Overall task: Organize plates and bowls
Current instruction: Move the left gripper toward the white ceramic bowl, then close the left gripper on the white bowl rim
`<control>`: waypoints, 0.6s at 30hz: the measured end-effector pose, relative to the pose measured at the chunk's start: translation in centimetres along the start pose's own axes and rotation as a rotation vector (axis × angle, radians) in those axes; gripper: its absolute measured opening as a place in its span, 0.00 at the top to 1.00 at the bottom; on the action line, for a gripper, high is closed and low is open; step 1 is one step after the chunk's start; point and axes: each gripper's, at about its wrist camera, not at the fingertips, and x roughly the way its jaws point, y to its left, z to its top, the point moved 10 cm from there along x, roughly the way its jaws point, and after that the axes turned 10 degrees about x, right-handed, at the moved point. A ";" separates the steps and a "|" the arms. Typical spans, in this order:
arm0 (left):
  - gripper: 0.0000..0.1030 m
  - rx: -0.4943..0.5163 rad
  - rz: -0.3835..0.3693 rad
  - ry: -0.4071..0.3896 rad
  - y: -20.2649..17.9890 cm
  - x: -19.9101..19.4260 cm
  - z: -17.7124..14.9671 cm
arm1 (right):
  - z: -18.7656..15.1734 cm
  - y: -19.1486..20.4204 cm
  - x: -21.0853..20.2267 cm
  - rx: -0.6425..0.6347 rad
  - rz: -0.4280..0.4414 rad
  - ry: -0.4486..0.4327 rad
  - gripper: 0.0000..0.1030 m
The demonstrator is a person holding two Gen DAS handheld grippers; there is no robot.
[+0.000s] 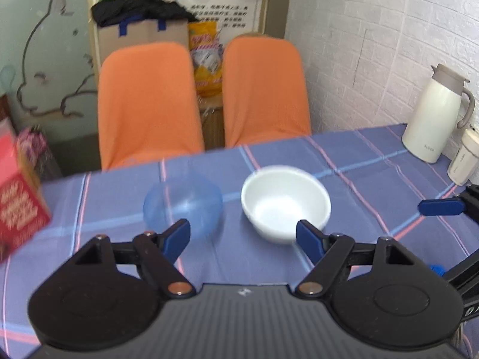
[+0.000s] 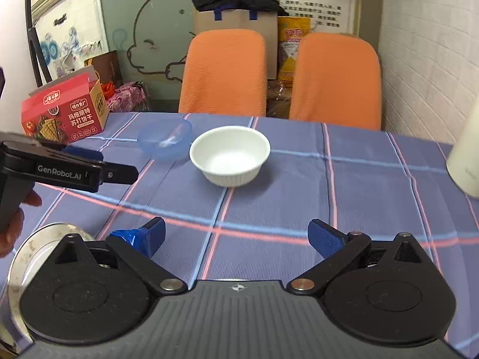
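Note:
A white bowl (image 1: 286, 202) and a clear blue bowl (image 1: 182, 203) stand side by side on the checked tablecloth; both also show in the right wrist view, the white bowl (image 2: 230, 154) and the blue bowl (image 2: 164, 139). My left gripper (image 1: 243, 234) is open and empty, just short of the two bowls. My right gripper (image 2: 236, 236) is open and empty, farther back from the white bowl. A metal plate (image 2: 30, 257) lies at the near left, partly hidden under the right gripper. The left gripper (image 2: 98, 167) shows from the side in the right wrist view.
A red biscuit box (image 2: 64, 113) stands at the table's left edge. A white thermos jug (image 1: 434, 113) and a small white jar (image 1: 464, 161) stand at the right by the wall. Two orange chairs (image 1: 149, 104) stand behind the far edge.

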 end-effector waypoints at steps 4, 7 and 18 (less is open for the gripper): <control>0.23 0.096 -0.162 0.021 -1.6 4.0 3.5 | 2.8 0.0 3.0 -0.044 0.015 0.009 0.13; 0.23 0.125 -0.219 0.079 -2.0 7.5 4.0 | 3.1 -0.6 6.0 -0.040 0.009 0.060 0.13; 0.23 0.159 -0.262 0.181 -2.4 14.4 3.0 | 1.1 -0.9 10.1 -0.104 0.005 0.158 0.13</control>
